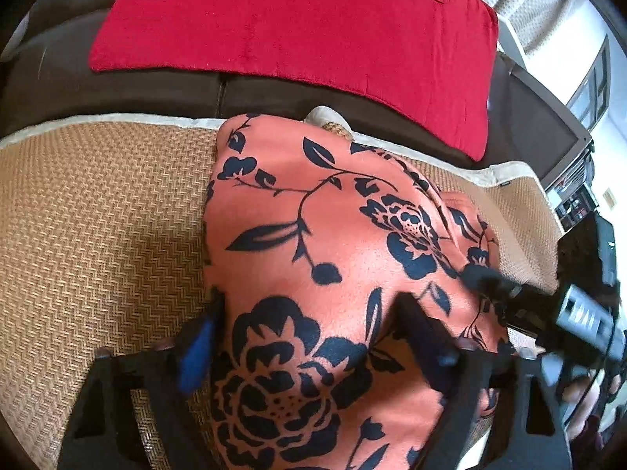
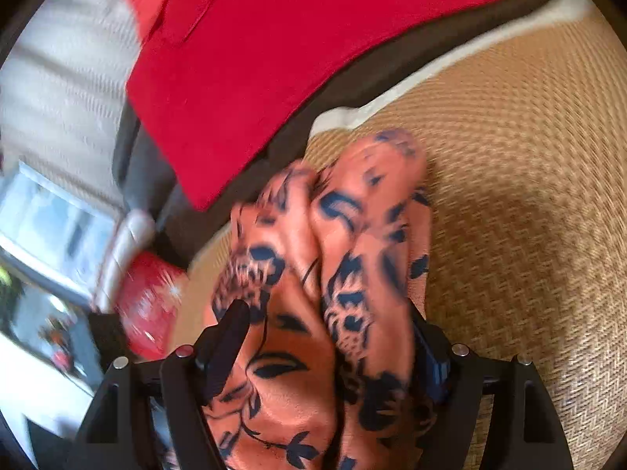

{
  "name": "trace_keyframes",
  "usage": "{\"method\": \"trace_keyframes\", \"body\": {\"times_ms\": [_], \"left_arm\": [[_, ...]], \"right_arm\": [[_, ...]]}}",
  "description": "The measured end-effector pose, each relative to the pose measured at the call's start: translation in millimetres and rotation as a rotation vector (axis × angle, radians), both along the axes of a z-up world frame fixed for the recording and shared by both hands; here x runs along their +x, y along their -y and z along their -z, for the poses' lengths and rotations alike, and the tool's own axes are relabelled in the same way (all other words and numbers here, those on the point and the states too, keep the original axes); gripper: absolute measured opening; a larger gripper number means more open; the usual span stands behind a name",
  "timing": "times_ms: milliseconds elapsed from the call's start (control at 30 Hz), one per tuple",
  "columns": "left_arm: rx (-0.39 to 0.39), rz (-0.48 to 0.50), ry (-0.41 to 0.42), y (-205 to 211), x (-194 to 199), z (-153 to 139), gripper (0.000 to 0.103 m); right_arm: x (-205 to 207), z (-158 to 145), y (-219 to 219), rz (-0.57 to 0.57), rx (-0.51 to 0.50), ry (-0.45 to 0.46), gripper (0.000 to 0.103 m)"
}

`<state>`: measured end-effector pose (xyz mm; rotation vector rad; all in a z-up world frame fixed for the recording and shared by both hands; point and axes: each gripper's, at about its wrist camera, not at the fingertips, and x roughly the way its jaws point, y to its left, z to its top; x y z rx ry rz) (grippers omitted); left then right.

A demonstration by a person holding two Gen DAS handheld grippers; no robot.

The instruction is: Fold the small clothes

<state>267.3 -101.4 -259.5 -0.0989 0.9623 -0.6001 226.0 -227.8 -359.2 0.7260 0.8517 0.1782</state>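
Jaws of both the left gripper (image 1: pixel 309 325) and the right gripper (image 2: pixel 325 325) are standing wide with the orange floral garment (image 1: pixel 333 243) bunched between them; whether the pads are pressing on it cannot be told. It is lying on the woven mat (image 1: pixel 98 215), near the red cushion (image 1: pixel 294 19).

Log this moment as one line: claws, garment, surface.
left claw: garment between fingers | right claw: bunched cloth between fingers | orange floral garment: partly gathered | woven mat: underneath
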Motion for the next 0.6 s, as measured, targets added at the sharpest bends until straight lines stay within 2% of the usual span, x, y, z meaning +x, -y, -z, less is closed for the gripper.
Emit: {"method": "trace_keyframes", "body": {"times_ms": [33, 67, 200, 333, 600], "left_arm": [[0.004, 0.000, 0.012, 2, -4, -3, 0.067], [0.010, 0.003, 0.023, 5, -8, -7, 0.059], [0.010, 0.004, 0.040, 4, -18, -16, 0.045], [0.031, 0.012, 0.090, -5, -41, -32, 0.042], [0.017, 0.008, 0.202, -30, -105, -65, 0.041]], "right_arm": [[0, -2, -8, -0.013, -0.047, 0.001, 0.070], [0, -4, -17, -0.029, -0.085, 0.000, 0.057], [-5, -11, -24, -0.010, -0.112, 0.012, 0.045], [-19, -26, -29, 0.004, -0.155, 0.064, 0.042], [-46, -54, -45, -0.003, -0.163, 0.184, 0.041]]}}
